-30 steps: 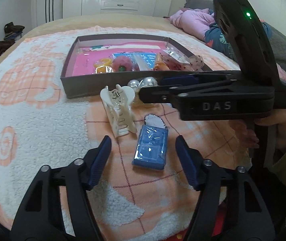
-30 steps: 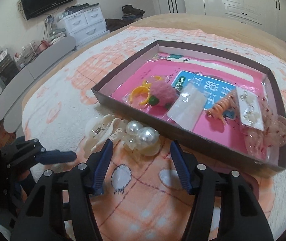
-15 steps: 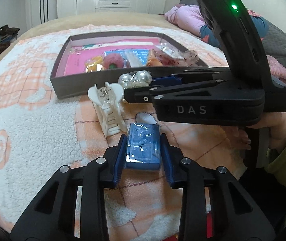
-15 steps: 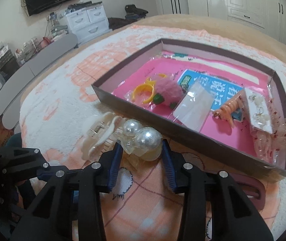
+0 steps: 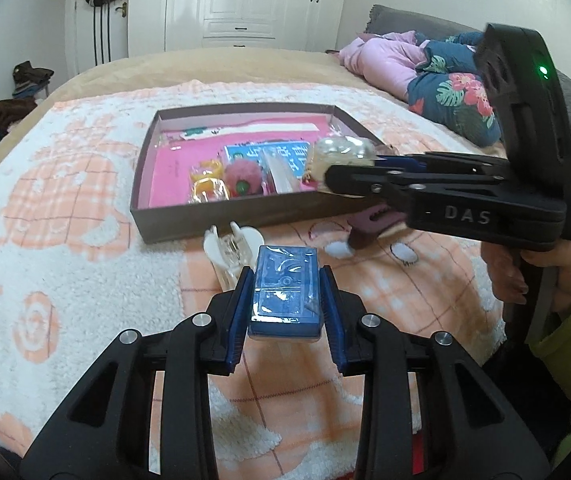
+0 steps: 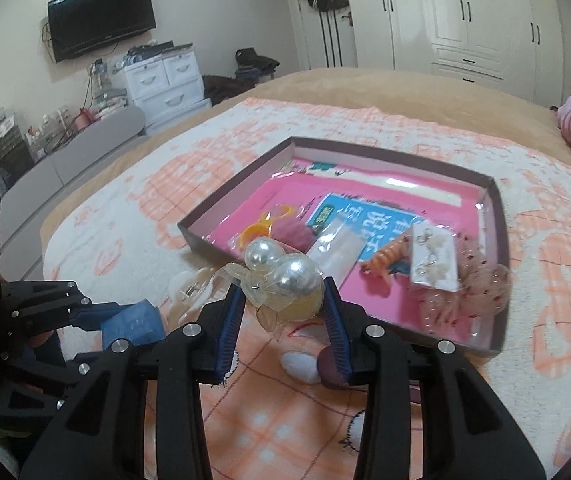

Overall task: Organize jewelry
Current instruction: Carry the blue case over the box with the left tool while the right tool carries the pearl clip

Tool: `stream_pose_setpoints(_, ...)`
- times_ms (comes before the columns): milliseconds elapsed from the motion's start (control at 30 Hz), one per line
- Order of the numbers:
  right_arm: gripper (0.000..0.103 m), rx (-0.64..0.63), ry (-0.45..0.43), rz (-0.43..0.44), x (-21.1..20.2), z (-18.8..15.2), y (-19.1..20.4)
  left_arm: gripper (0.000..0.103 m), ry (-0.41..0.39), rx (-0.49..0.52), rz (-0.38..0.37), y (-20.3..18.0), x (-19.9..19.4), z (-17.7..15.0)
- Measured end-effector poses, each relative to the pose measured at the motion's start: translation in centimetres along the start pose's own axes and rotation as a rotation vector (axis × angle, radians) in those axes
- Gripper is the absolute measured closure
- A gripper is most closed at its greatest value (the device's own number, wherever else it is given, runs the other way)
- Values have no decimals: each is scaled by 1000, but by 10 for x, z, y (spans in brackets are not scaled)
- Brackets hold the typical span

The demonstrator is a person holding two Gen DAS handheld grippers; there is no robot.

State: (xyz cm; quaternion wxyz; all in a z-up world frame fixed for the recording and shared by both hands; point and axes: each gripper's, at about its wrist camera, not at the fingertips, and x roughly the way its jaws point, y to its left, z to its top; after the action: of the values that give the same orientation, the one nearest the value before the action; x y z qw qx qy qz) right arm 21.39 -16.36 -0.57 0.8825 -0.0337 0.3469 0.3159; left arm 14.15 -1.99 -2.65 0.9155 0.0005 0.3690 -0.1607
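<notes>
Blue packet (image 5: 285,294) and pearl clip (image 6: 285,280), each clamped between closed fingers.
Carry both level beyond the fingertips; release only once over the box (image 5: 245,220).

Since a second ago the left gripper (image 5: 285,296) has closed on the blue wrapped rectangular box (image 5: 286,292) and the right gripper (image 6: 283,304) on the bagged pearl-bead hair ornament (image 6: 285,276), both now lifted off the orange-and-white fleece blanket (image 5: 65,264).

From the left wrist camera we look close along the left gripper (image 5: 285,300), angled down at the bed, toward white wardrobes at the top. From the right wrist camera we look past the right gripper (image 6: 283,314), toward a wall television at upper left. Both views share the open box (image 5: 157,216) (image 6: 497,272) mid-frame.
</notes>
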Motion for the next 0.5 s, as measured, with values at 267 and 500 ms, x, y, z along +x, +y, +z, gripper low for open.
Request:
stream_pose_setpoints(267, 66, 24, -54, -22, -17, 6, -15, 78, -26, -8, 22, 2, 0, 17)
stream_pose_setpoints(500, 66, 42, -90, -61, -29, 9, -28, 78, -50, -12, 36, 3, 2, 34)
